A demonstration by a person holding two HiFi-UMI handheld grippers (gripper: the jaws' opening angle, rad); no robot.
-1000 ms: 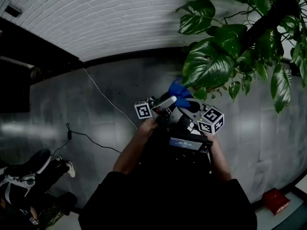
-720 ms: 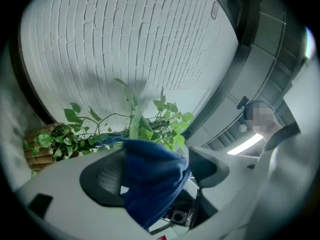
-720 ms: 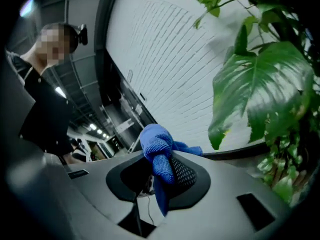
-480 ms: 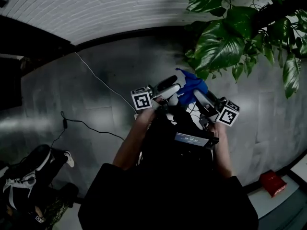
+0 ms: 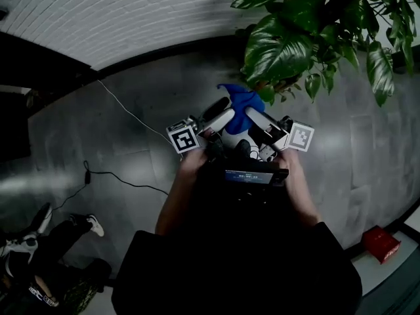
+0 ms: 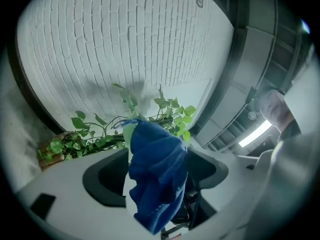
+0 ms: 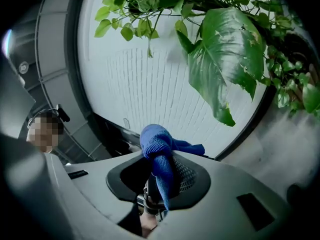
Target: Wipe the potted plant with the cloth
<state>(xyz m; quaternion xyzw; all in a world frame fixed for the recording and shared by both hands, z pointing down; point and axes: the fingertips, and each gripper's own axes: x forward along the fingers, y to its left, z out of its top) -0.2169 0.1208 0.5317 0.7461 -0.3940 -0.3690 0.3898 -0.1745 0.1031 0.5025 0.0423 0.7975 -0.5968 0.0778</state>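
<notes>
Though the white brick wall and grey floor fill most of the head view, the potted plant is cut off at the top edge there, and its pot can't be made out. The right gripper view picks up what that one misses: a big leaf hanging above and ahead of the jaws, clear of them. The person's dark torso blocks the floor below the hands.

Now the left hand-held gripper: its own view shows the jaws wide apart, just eased inward a touch. The blue cloth hangs between them, and neither pad presses it. The right hand-held gripper is clamped on that cloth, a strip pinched between its jaws and a bunch bulging over the tips.

From the head, the cloth is only a small blue lump at both grippers' tips, below the leaves. Whether it touches a leaf, I can't tell.
</notes>
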